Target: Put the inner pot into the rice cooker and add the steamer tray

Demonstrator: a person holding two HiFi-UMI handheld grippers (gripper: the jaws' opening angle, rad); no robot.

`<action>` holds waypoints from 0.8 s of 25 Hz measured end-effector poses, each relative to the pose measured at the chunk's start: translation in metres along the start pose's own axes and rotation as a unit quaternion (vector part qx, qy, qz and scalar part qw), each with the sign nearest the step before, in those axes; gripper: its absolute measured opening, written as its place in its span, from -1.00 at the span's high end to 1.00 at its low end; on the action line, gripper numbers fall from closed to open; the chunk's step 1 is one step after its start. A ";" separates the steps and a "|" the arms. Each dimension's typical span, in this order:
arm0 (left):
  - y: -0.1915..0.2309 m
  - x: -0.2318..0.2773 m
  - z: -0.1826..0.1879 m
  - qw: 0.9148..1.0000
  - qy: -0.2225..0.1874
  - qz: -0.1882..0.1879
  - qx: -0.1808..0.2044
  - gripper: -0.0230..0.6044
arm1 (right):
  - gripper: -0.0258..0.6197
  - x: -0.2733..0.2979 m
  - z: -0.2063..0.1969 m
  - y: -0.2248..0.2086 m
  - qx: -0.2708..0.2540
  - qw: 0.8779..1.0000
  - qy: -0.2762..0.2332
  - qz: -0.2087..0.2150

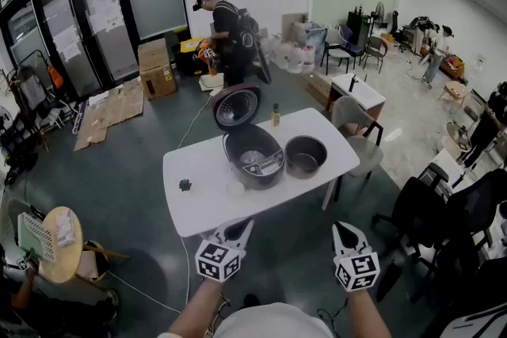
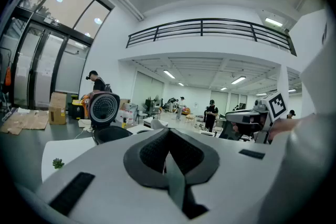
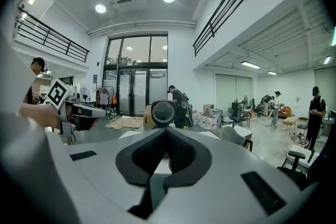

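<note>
Our left gripper [image 1: 240, 229] and right gripper [image 1: 345, 232] hang closed, empty, off the table's [image 1: 198, 198] near edge; the inner pot [image 1: 306, 156] stands toward its right edge, beside the rice cooker [image 1: 253, 159]; we should open wide for the rim.

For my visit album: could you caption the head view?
Shut, the left gripper and right gripper face a white table bearing an open rice cooker, inner pot beside it.
</note>
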State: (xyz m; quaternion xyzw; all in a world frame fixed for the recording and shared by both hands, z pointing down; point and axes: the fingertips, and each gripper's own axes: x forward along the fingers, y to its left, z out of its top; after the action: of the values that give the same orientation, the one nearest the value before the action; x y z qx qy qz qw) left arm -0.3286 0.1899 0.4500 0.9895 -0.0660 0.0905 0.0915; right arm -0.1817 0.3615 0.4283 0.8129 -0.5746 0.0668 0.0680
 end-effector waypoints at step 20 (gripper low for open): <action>0.012 -0.001 0.001 1.000 -0.001 -0.011 -0.012 0.87 | 0.88 0.011 0.004 0.008 0.012 1.000 -0.004 -0.007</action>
State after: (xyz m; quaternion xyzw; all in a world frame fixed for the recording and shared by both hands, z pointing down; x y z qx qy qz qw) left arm -0.3311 0.1785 0.4512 0.9890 -0.0562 0.0882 0.1042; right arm -0.1860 0.3482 0.4265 0.8180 -0.5682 0.0695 0.0565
